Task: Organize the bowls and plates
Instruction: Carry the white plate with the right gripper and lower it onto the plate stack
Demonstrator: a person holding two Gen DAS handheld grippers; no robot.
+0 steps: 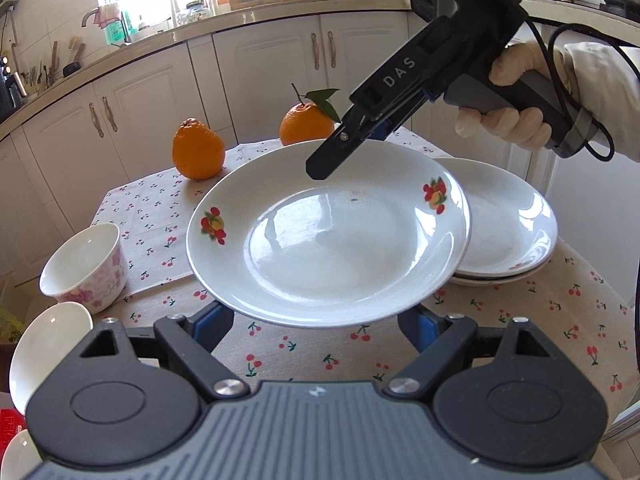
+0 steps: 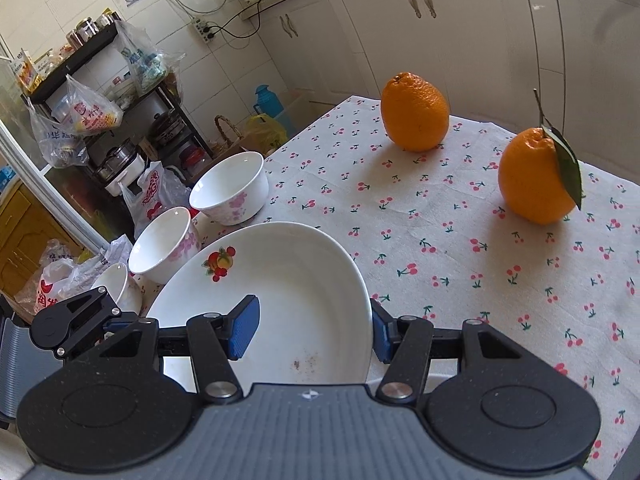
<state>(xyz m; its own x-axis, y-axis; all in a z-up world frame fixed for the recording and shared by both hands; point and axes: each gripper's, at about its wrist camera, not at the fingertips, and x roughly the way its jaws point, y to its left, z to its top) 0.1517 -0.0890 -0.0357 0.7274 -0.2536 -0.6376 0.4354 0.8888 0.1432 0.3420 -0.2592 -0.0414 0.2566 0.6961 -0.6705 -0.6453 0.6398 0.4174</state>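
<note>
Plate [image 1: 328,236] off the table [image 1: 520,320], pinched at its far rim by right gripper [image 1: 320,172], jaws closed on the rim. Left gripper [image 1: 320,320] jaws spread, plate's near edge between them. Plate stack [image 1: 516,220] right of the jaws; bowl [image 1: 86,262] left.

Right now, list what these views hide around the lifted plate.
Left wrist view: the plate covers the tips of the left claw; contact unclear.
Same view: the plate overlaps the stacked plates.
Right wrist view: the left claw hides part of the nearest bowl; the right claw covers the plate's near rim.
</note>
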